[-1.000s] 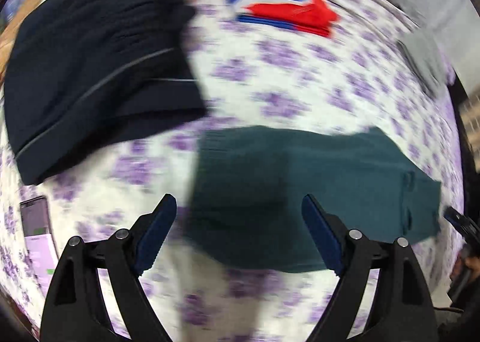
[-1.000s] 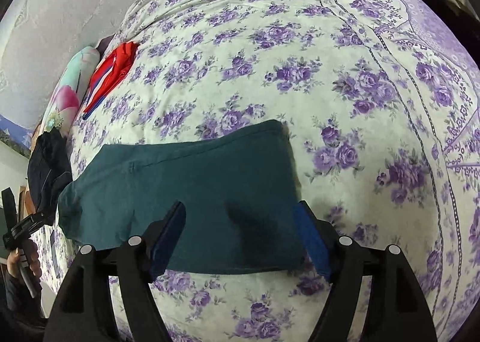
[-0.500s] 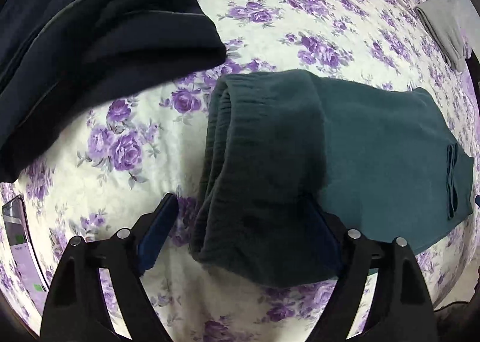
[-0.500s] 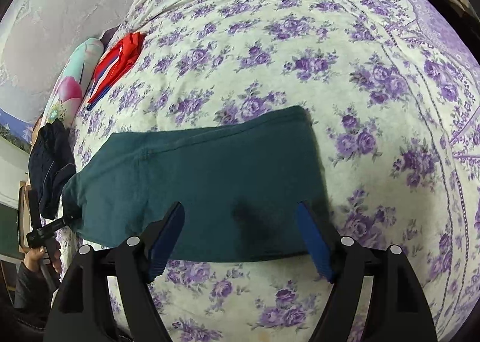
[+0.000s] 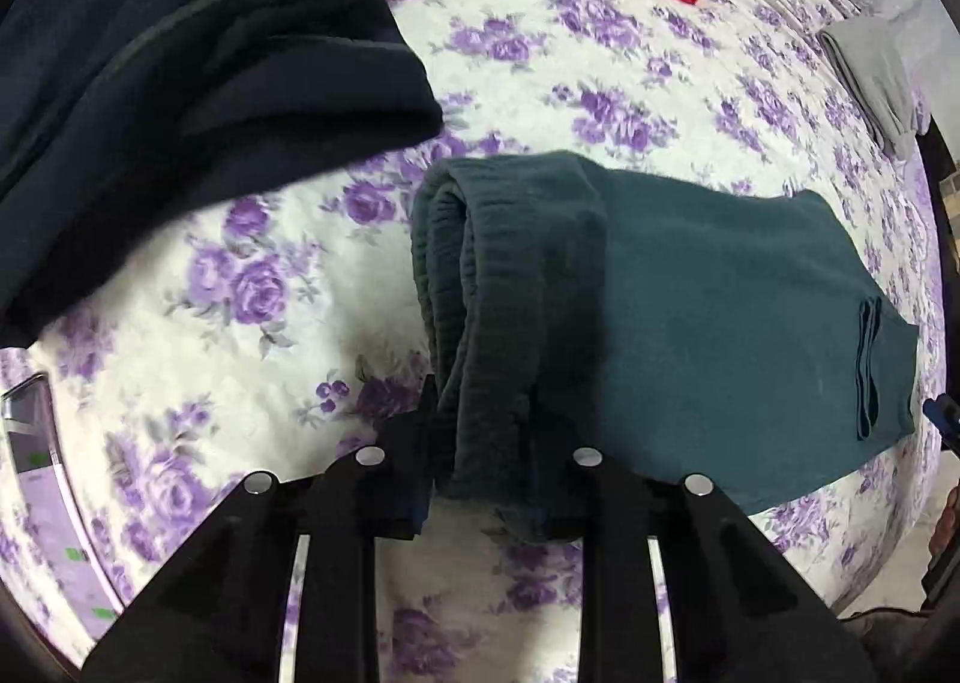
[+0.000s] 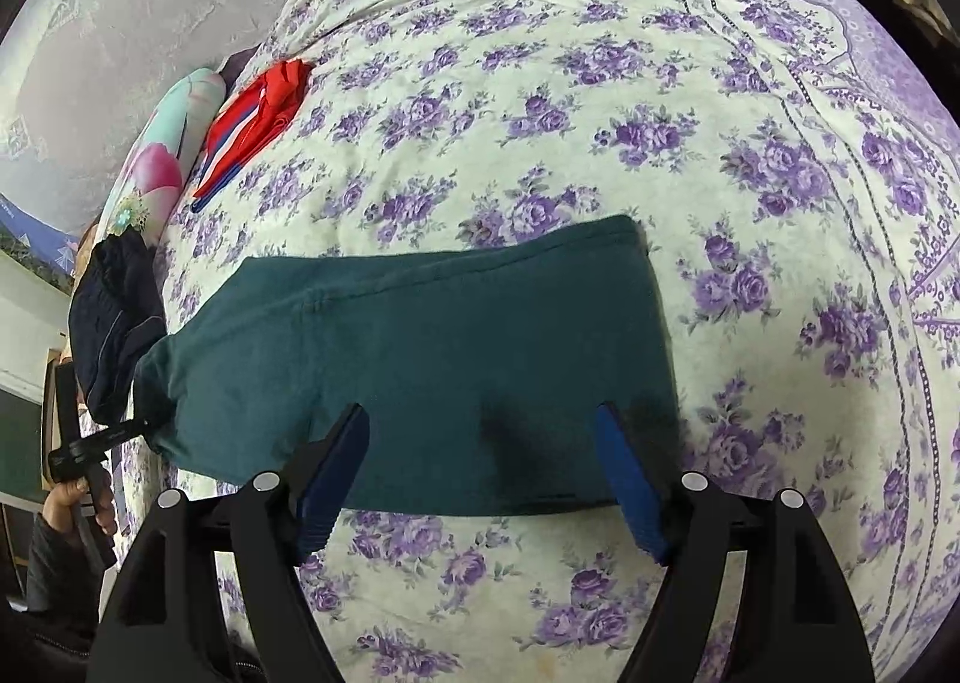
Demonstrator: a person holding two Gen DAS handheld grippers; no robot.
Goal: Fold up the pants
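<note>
The green pants (image 5: 720, 311) lie flat on the bed (image 6: 600, 83), near its front edge, already folded into one long strip. The left gripper (image 5: 480, 443) has just been closing, and its jaws now pinch the thick ribbed waistband end, probably so that end can be lifted and folded over. The right gripper (image 6: 480, 473) hangs over the other end with its jaws wide apart, touching nothing. The cloth looks soft, thick and smooth, with hardly any wrinkles.
</note>
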